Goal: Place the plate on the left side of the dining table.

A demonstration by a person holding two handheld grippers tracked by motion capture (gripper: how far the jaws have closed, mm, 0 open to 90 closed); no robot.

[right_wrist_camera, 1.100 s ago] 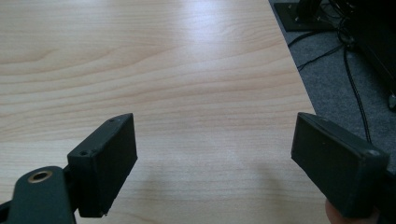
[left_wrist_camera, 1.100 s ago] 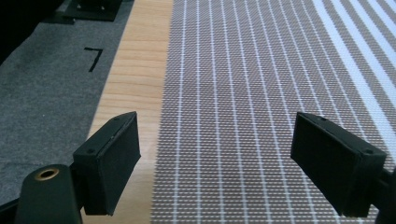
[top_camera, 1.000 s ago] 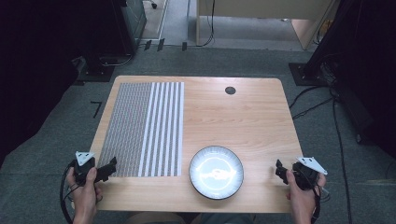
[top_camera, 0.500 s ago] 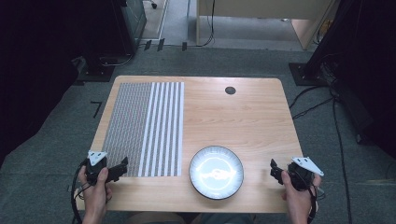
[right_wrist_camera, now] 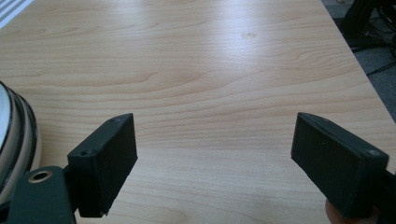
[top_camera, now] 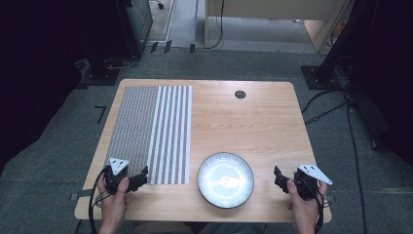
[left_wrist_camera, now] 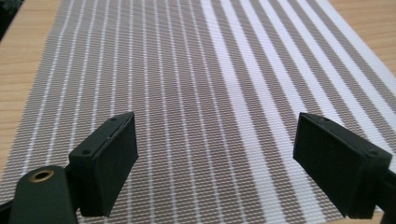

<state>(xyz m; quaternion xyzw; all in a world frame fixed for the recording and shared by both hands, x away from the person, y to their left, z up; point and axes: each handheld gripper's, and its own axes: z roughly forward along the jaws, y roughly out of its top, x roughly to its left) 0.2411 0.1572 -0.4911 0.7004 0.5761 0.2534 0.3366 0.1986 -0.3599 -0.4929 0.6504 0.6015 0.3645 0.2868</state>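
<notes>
Woven grey-and-white striped placemat [top_camera: 150, 134] is my landmark in the high view: my left gripper [top_camera: 139, 178] sits at its near edge, the dark-rimmed bowl [top_camera: 225, 179] lies just right of its near right corner, and my right gripper [top_camera: 278, 179] hovers beyond the bowl over bare table [top_camera: 253, 126]. In the left gripper view I see the jaws spread wide above the placemat [left_wrist_camera: 196, 93], holding nothing. In the right gripper view my jaws also stand wide and empty over the wood [right_wrist_camera: 210, 70], the bowl's rim [right_wrist_camera: 16, 126] at the left edge.

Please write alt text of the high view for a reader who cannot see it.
A person's two hands hold the left gripper and the right gripper, both open, over the near edge of a wooden table. The left one is at the striped placemat; a round plate lies between them.
</notes>
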